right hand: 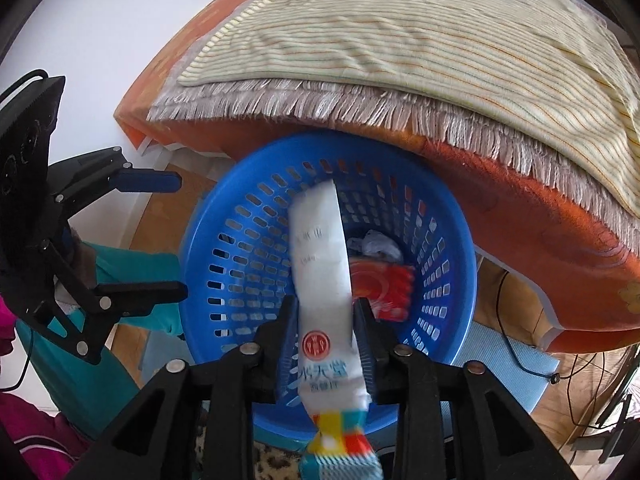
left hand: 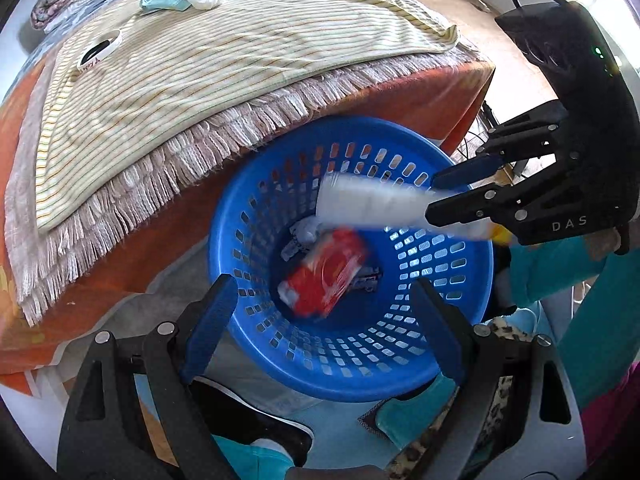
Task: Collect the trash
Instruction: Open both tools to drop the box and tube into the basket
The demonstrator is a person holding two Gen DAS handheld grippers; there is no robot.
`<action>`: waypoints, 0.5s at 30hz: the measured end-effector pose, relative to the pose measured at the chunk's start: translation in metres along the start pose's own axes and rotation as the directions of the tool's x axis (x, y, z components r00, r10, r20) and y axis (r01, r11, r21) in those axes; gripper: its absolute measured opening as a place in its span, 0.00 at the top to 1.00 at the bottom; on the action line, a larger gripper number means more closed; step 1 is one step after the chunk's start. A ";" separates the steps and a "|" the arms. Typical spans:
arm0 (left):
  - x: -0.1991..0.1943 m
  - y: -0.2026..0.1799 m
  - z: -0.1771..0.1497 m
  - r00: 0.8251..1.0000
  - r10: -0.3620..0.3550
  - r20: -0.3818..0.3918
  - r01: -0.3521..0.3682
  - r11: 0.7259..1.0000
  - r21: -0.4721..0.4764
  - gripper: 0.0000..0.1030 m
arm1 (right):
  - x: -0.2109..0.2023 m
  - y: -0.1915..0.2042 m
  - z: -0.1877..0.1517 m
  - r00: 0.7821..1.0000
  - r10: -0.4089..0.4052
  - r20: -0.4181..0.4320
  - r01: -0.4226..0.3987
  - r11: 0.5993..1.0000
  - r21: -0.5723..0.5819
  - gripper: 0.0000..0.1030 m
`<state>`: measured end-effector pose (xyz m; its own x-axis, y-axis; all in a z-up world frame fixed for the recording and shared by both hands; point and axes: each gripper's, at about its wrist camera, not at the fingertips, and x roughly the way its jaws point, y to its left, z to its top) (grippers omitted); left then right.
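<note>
The blue basket (right hand: 328,264) sits on the floor under the desk (right hand: 400,40) edge. Over it, the right gripper (right hand: 326,332), barely parted, brackets the white wrapper (right hand: 320,248); spread wider so it drops clean. The left gripper (left hand: 320,320) hangs wide, empty.
</note>
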<state>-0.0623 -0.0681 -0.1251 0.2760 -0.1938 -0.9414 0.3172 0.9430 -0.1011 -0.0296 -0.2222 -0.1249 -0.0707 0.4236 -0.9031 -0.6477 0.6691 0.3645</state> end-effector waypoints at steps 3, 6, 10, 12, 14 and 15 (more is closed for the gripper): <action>0.000 0.000 0.000 1.000 -0.001 0.000 0.001 1.000 0.002 0.13 | -0.001 -0.004 0.001 1.000 -0.009 0.009 0.009 1.000 0.017 0.47; 0.000 0.000 0.002 1.000 0.000 0.001 0.000 1.000 0.000 0.13 | -0.004 -0.009 0.002 1.000 -0.015 0.016 0.014 0.999 0.031 0.45; 0.001 0.000 0.001 1.000 0.001 0.001 -0.001 1.000 0.001 0.13 | -0.008 -0.014 0.003 0.999 -0.033 0.026 0.032 0.998 0.053 0.34; 0.001 0.000 0.002 1.000 0.006 0.003 -0.006 1.000 0.001 0.13 | -0.013 -0.017 0.004 0.998 -0.042 0.036 0.040 0.997 0.059 0.31; 0.001 0.002 0.004 1.000 0.010 0.008 -0.010 1.000 -0.005 0.13 | -0.016 -0.017 0.006 0.998 -0.049 0.046 0.045 0.997 0.064 0.28; 0.000 0.003 0.004 1.000 0.011 0.010 -0.011 1.000 -0.008 0.13 | -0.018 -0.017 0.007 0.997 -0.052 0.054 0.048 0.997 0.068 0.25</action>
<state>-0.0577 -0.0664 -0.1239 0.2884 -0.1858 -0.9393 0.3066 0.9473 -0.0932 -0.0115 -0.2371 -0.1130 0.0042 0.4209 -0.9071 -0.5975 0.7284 0.3352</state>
